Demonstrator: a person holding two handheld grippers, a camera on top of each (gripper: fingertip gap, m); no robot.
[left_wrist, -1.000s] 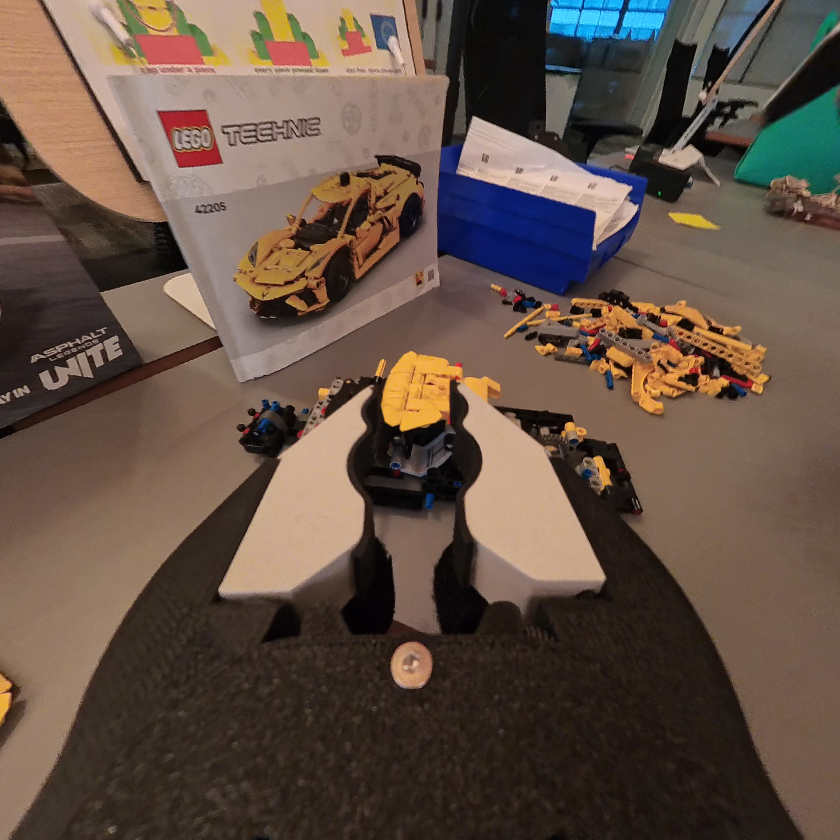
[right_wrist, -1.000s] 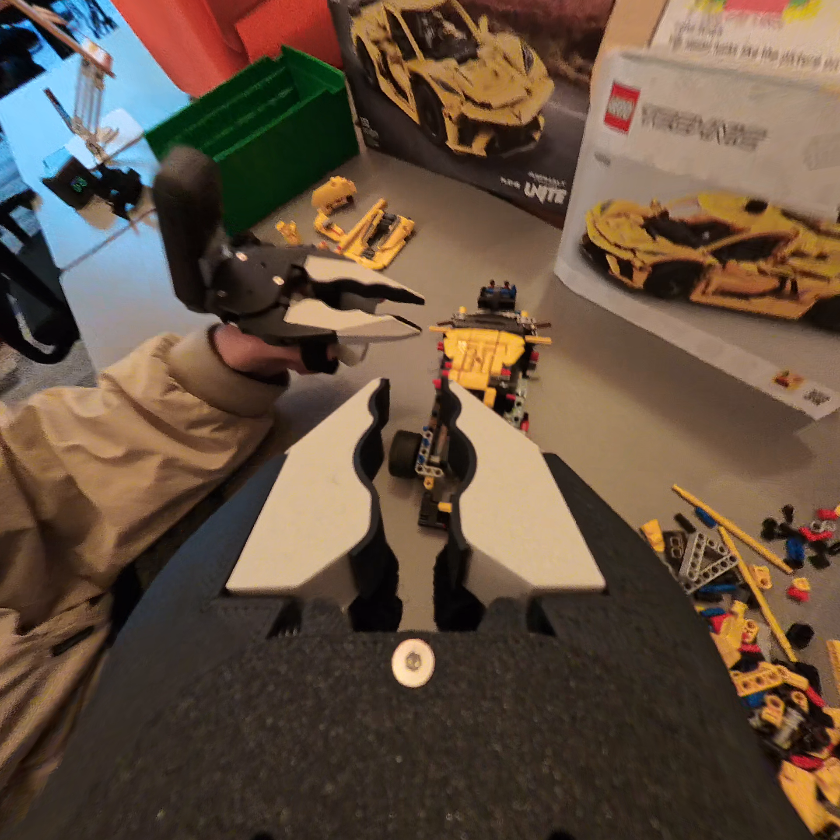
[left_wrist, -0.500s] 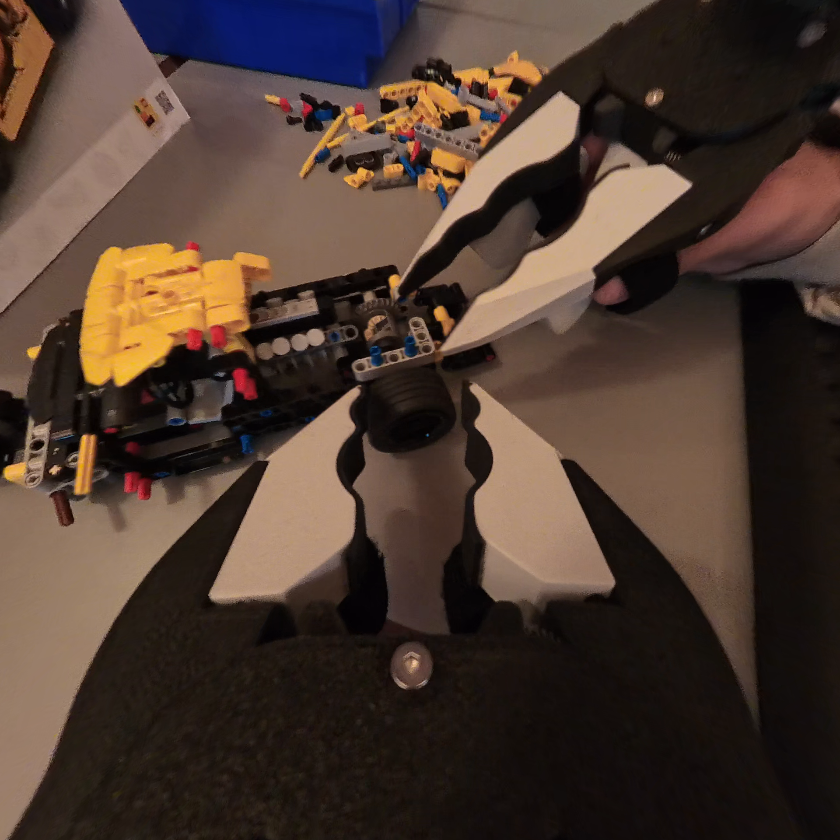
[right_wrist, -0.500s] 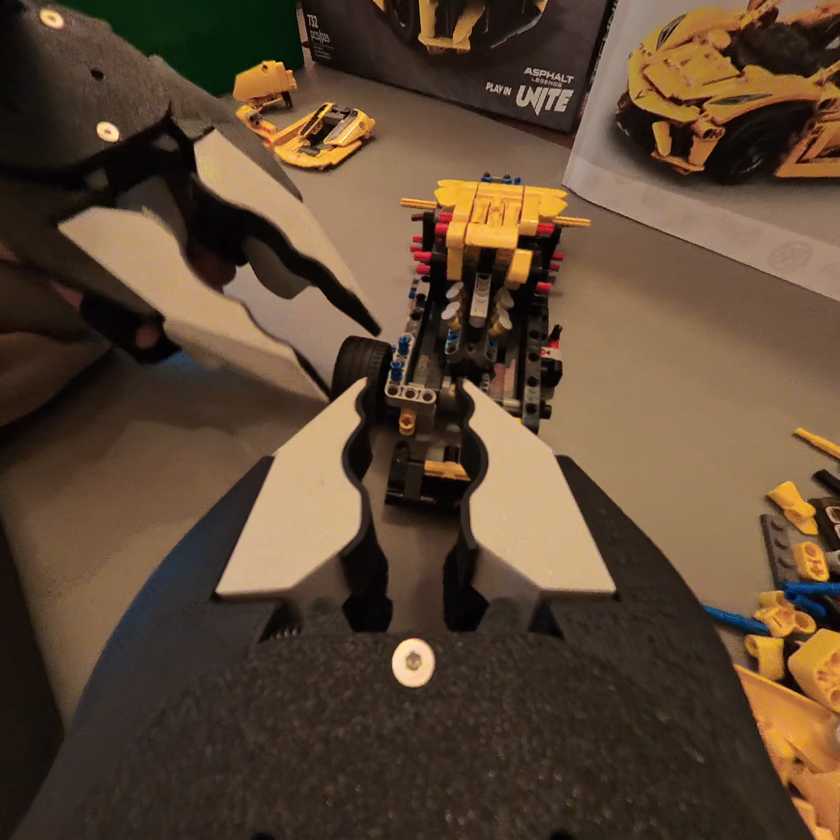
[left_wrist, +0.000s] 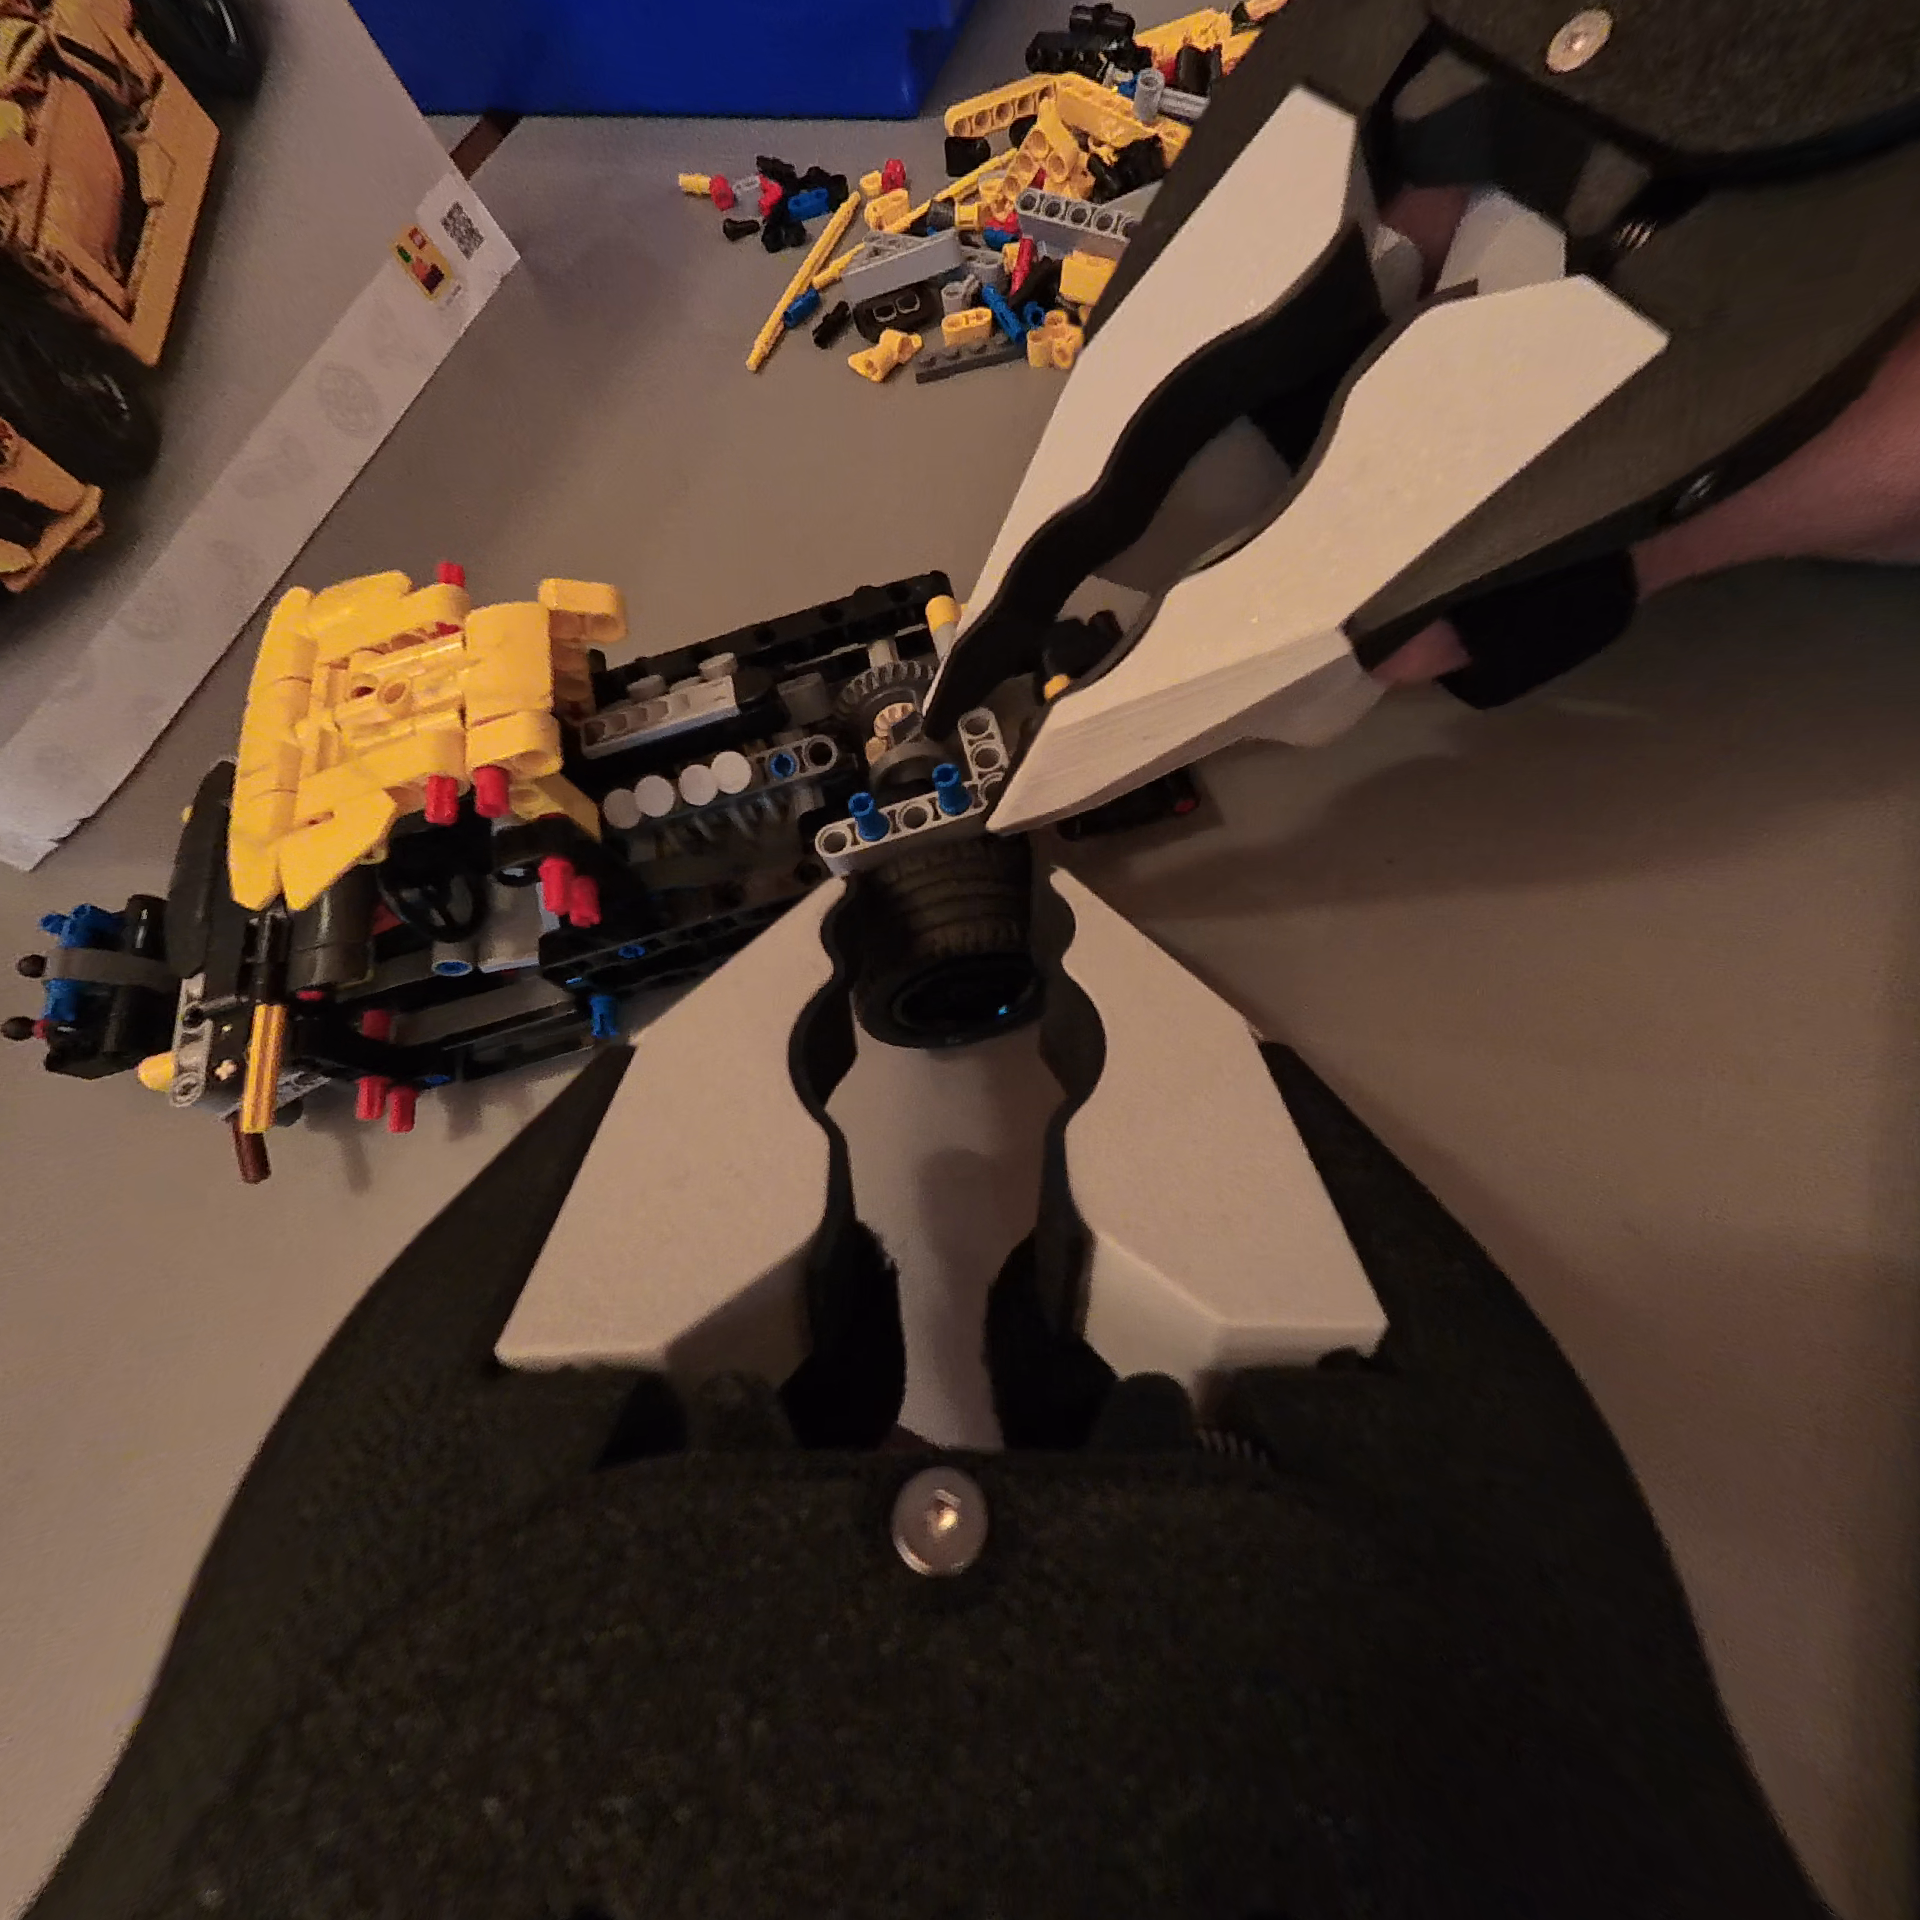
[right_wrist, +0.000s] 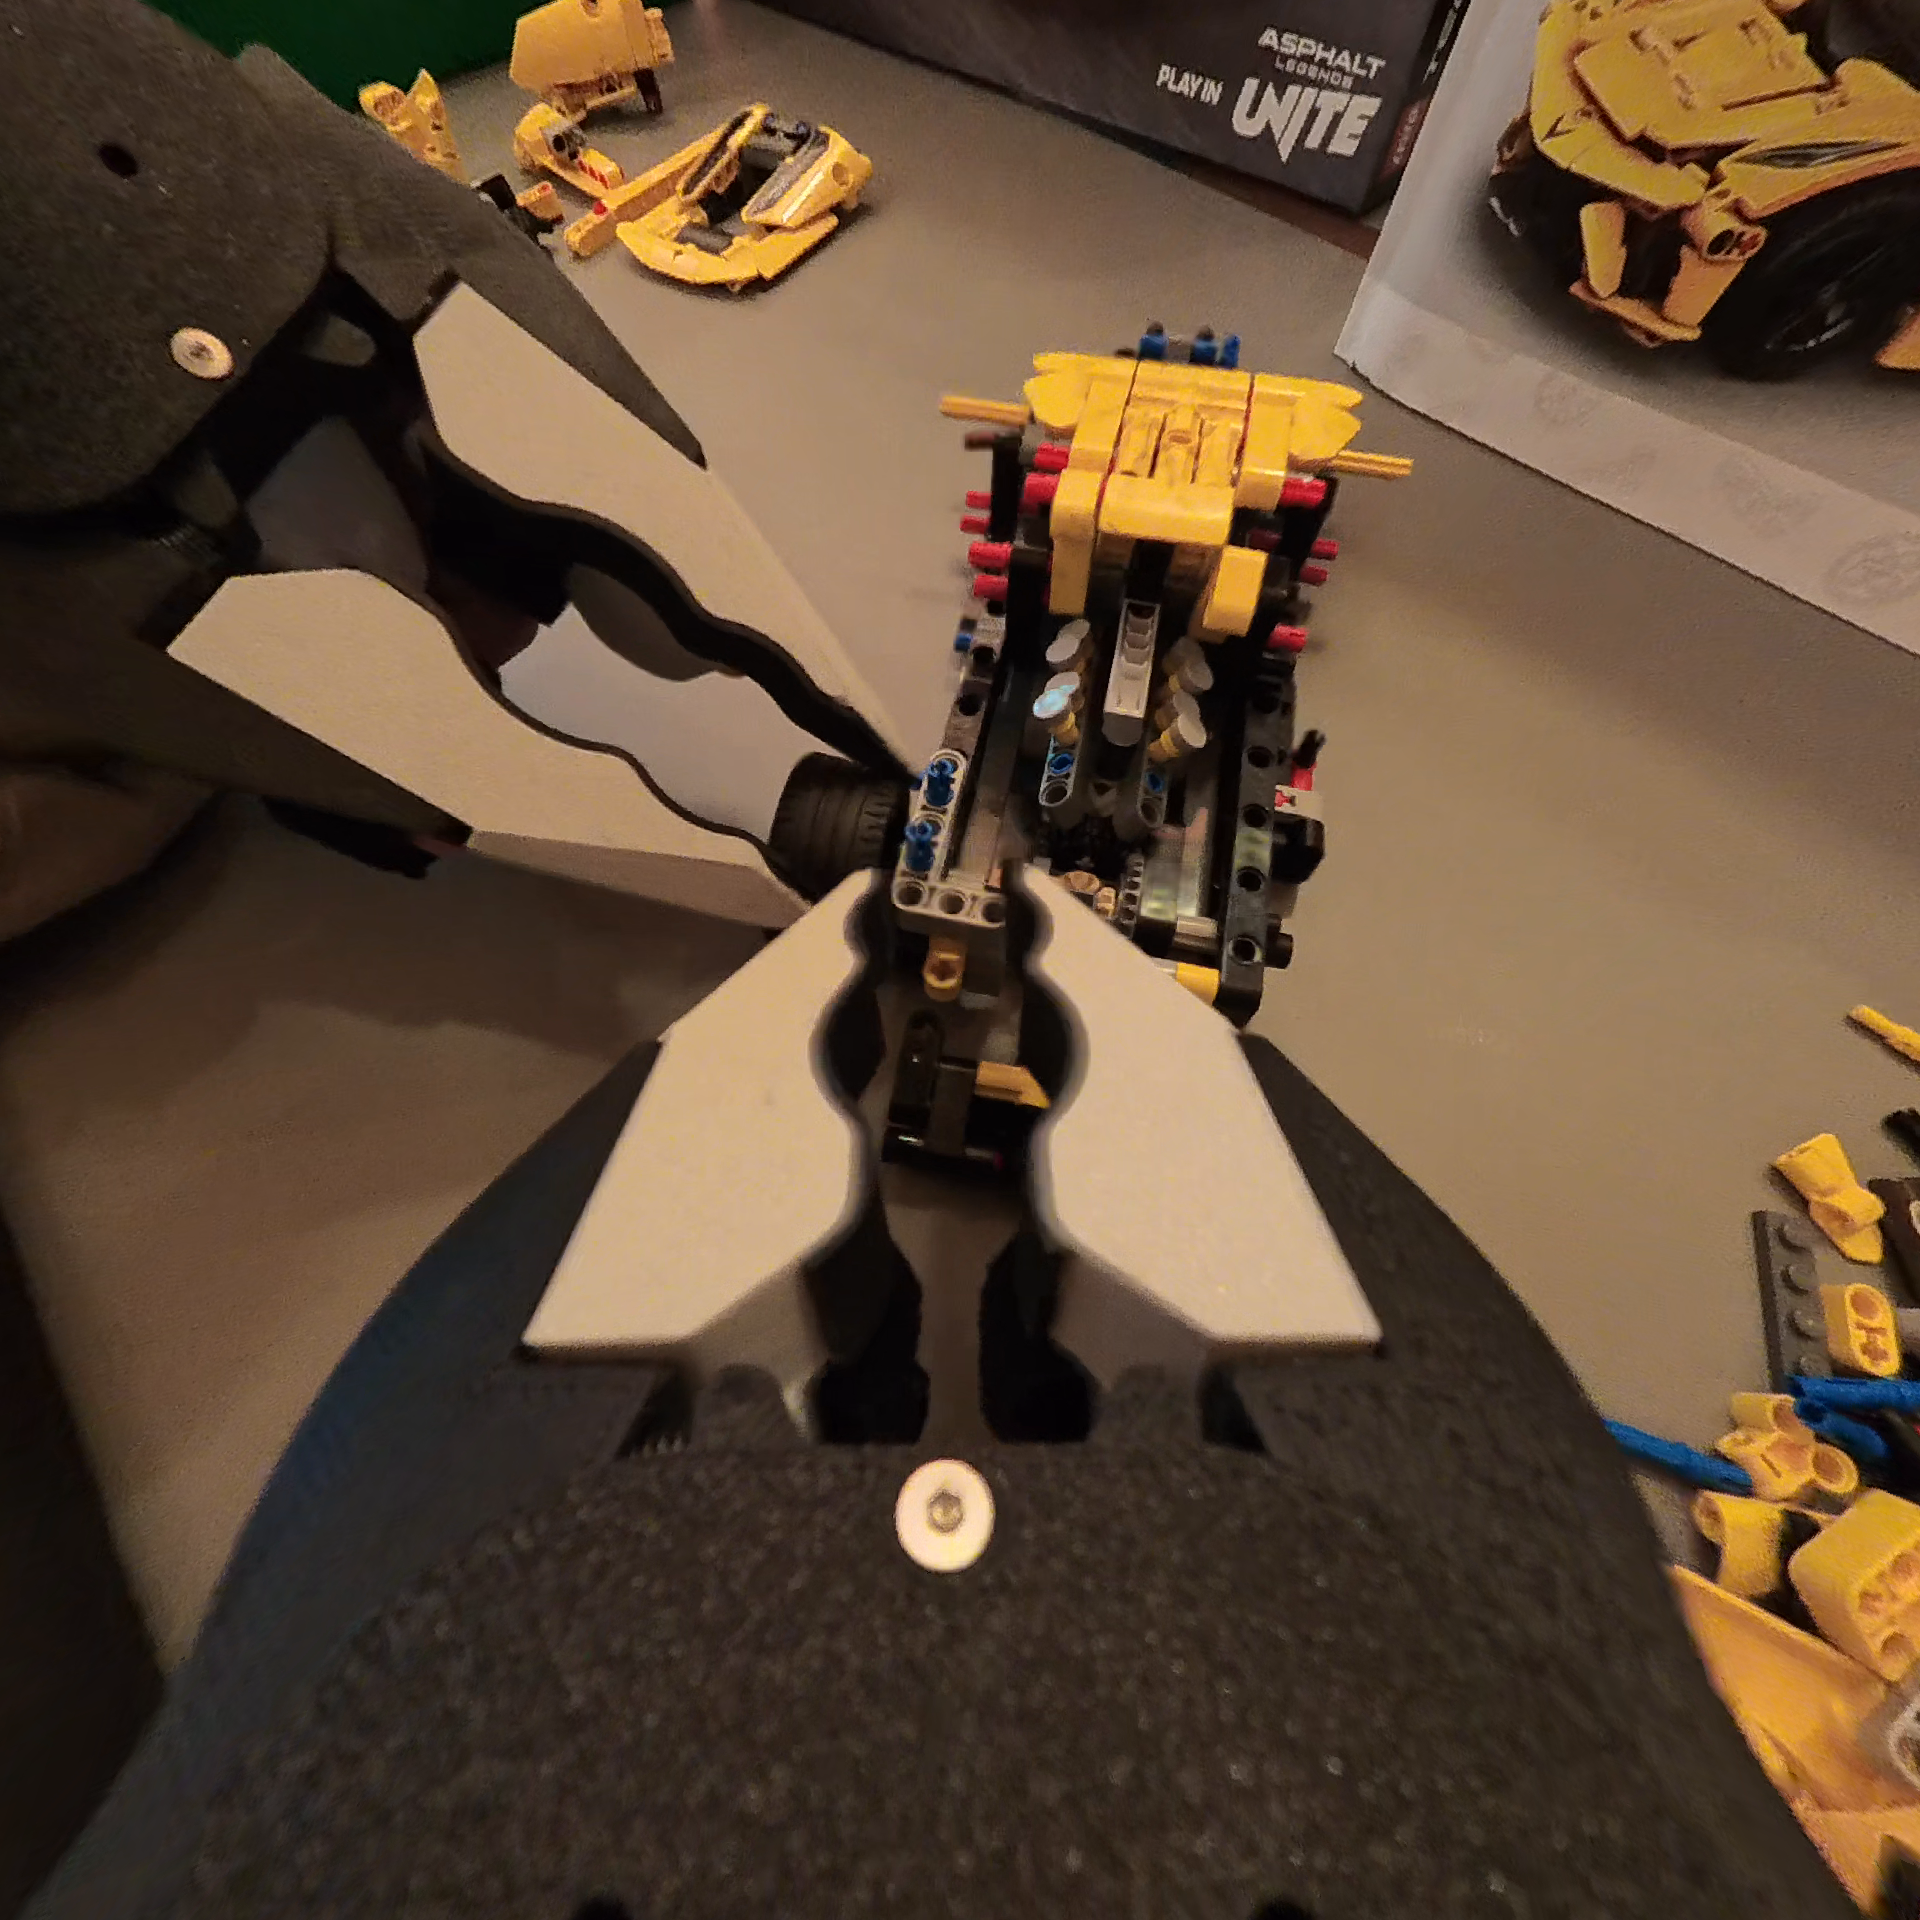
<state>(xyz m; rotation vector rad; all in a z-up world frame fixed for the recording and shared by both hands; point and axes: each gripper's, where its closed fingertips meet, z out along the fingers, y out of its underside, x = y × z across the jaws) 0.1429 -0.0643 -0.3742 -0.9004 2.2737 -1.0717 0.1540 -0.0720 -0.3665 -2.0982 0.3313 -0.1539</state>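
A half-built toy car chassis (left_wrist: 675, 748), black with a yellow front block (left_wrist: 395, 707), lies on the grey table (left_wrist: 1455, 1039). My left gripper (left_wrist: 940, 899) is shut on the black wheel (left_wrist: 945, 966) at the chassis's side, with both pads against the tyre. My right gripper (left_wrist: 971, 769) comes in from the upper right, its tips on the grey beam frame (left_wrist: 904, 821) above the wheel. In the right wrist view my right gripper (right_wrist: 951, 894) is shut on that grey frame (right_wrist: 945, 904) at the near end of the chassis (right_wrist: 1143, 665). The left gripper (right_wrist: 847, 831) pinches the wheel (right_wrist: 826, 821) from the left.
A pile of loose yellow, black and blue parts (left_wrist: 997, 239) lies behind the car, by a blue bin (left_wrist: 665, 52). An instruction booklet (left_wrist: 260, 468) lies at the left. Yellow body sections (right_wrist: 727, 197), a dark box (right_wrist: 1195, 94) and more loose parts (right_wrist: 1829, 1455) lie around. Left and right tips are no more than a few centimetres apart.
Both grippers moved in on the car from farther off. In the last half second both jaws narrowed: the left closed on the wheel, the right on the grey frame.
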